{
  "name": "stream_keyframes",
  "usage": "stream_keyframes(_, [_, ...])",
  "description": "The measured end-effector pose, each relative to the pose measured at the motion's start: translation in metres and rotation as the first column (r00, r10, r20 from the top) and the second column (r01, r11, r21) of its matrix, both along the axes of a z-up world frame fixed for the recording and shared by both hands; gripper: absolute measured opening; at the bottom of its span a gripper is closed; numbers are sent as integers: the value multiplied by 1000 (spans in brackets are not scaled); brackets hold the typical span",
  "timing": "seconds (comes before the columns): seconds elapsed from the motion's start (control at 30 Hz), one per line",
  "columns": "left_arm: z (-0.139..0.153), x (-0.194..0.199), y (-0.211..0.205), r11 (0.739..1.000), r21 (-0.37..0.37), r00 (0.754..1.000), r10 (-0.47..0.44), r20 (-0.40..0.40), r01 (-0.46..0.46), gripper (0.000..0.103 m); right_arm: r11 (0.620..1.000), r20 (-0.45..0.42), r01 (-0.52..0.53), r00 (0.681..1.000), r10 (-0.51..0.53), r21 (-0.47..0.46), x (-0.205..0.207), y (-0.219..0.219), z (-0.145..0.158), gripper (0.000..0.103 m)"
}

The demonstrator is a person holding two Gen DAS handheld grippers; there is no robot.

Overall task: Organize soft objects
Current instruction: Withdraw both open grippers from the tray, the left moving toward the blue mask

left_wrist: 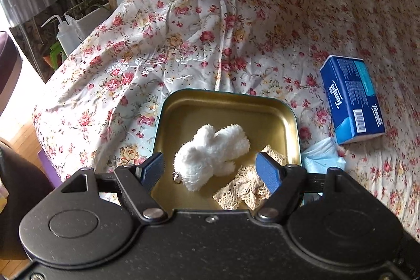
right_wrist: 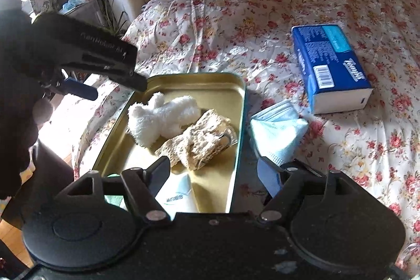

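Floral bedding [left_wrist: 199,25] covers the bed on which a shallow gold tin [left_wrist: 225,106] sits near the edge. Inside it lie a white plush toy [left_wrist: 210,156] and, just beside and touching it, a crumpled lace cloth [left_wrist: 246,188]; the right wrist view also shows a white packet [right_wrist: 178,194] at the tin's near end. Outside the tin, against its right wall, lies a pale blue face mask [right_wrist: 275,130], and farther right, apart from it, a blue tissue pack [right_wrist: 330,67].

Left gripper [left_wrist: 210,168] hangs over the plush with jaws apart, its pads either side of the toy but not pressing it. Right gripper [right_wrist: 212,175] is likewise spread and empty, straddling the tin's right wall, the mask just ahead of its right finger [right_wrist: 267,177].

Likely the mask is next to go in. To do it well, shift right until both pads clear the wall, pinch the mask's bunched middle rather than a loose edge, lift clear of the rim, and set it in the bare far part of the tin without dragging the lace.
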State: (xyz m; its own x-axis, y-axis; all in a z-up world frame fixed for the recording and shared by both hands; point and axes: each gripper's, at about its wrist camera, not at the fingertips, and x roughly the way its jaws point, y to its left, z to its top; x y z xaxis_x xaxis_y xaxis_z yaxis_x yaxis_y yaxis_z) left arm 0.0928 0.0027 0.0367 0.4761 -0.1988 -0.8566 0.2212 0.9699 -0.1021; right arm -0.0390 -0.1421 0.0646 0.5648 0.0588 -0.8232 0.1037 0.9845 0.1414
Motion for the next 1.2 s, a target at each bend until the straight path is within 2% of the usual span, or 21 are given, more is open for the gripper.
stream_keyframes(0.1, [0,-2,0,1000,1,1000,-10,-1,10,72,999,25,39,999,-38,-11,0,-12,6,77])
stream_keyframes(0.27, [1,-4,0,1000,4,1000,-29,-2,29,72,987,66,163,985,-162,-10,-2,-51,19,79])
stream_keyframes(0.53, [2,-11,-6,998,-3,998,-65,1,65,72,921,92,387,920,-382,-46,-18,-116,27,81])
stream_keyframes(0.73, [1,-19,-20,993,-6,993,-115,-1,115,72,865,65,500,865,-497,-32,-34,-155,24,81])
stream_keyframes(0.93, [-2,-22,-40,987,-38,987,-156,-29,155,72,829,57,558,829,-556,-30,-45,-168,23,82])
stream_keyframes(1.2, [-7,-29,-80,974,-52,975,-223,-26,221,72,826,48,563,826,-562,-22,-46,-169,23,83])
